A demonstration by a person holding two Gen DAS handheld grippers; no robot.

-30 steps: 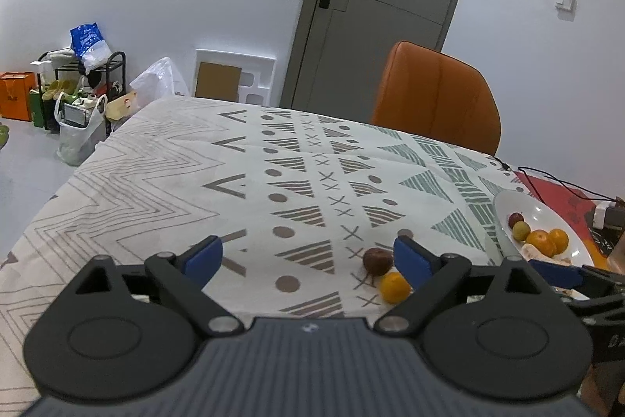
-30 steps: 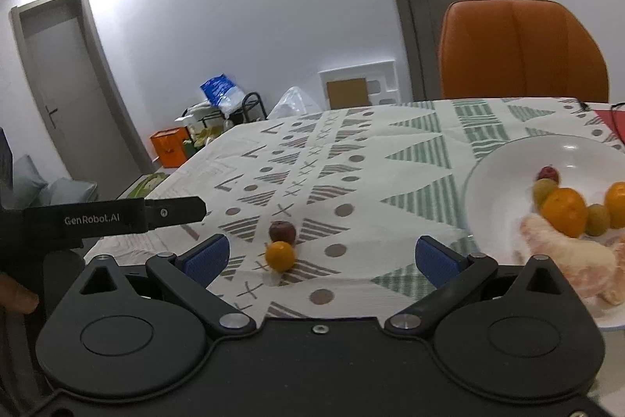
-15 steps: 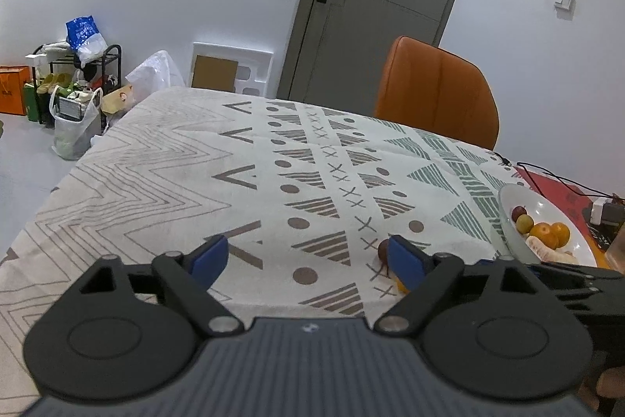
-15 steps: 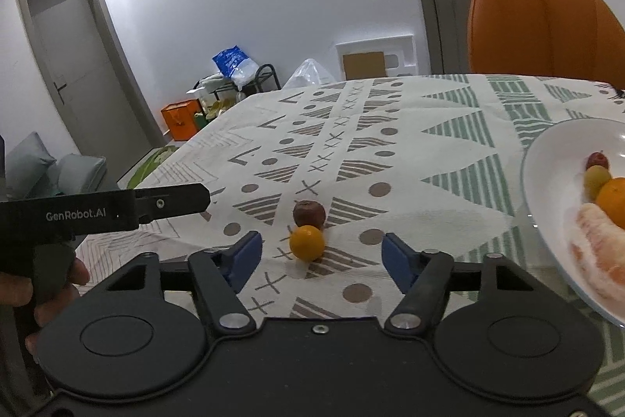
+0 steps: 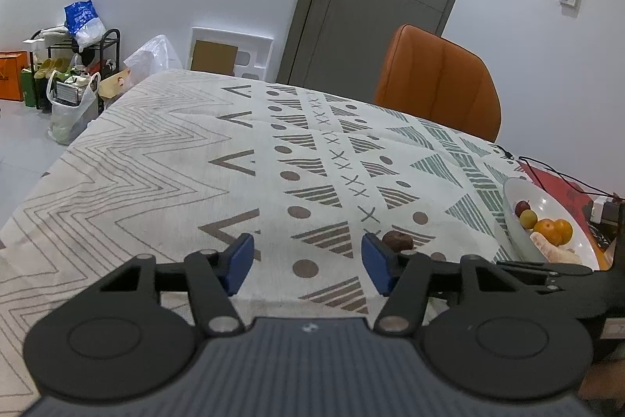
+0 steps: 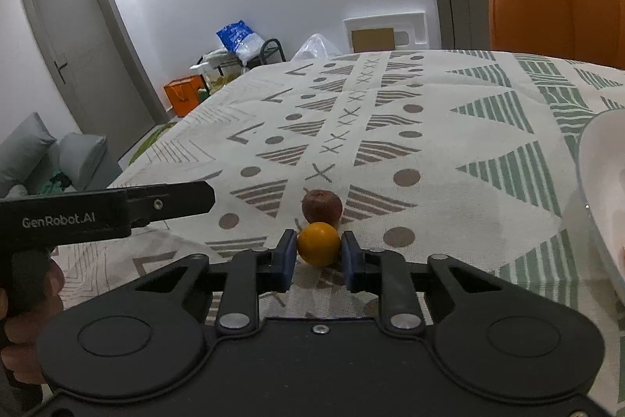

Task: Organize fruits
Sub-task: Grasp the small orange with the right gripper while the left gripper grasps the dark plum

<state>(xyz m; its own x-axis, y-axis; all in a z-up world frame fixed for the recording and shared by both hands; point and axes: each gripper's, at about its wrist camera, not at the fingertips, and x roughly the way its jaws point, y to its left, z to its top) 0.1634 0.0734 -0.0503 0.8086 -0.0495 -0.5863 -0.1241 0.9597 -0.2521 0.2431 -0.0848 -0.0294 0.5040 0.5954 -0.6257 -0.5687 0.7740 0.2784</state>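
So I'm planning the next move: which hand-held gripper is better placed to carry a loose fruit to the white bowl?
Right. The right hand-held gripper has its pads against the orange fruit, with the white bowl on its side. The left hand-held gripper is closing on nothing.

The desk (image 5: 164,182), covered by a cloth printed with zigzags, triangles, dots and crosses, carries a small orange fruit (image 6: 318,244) touching a brown-red fruit (image 6: 322,206) behind it, a white plate (image 5: 547,200) of fruit, and a black cable (image 5: 562,178).
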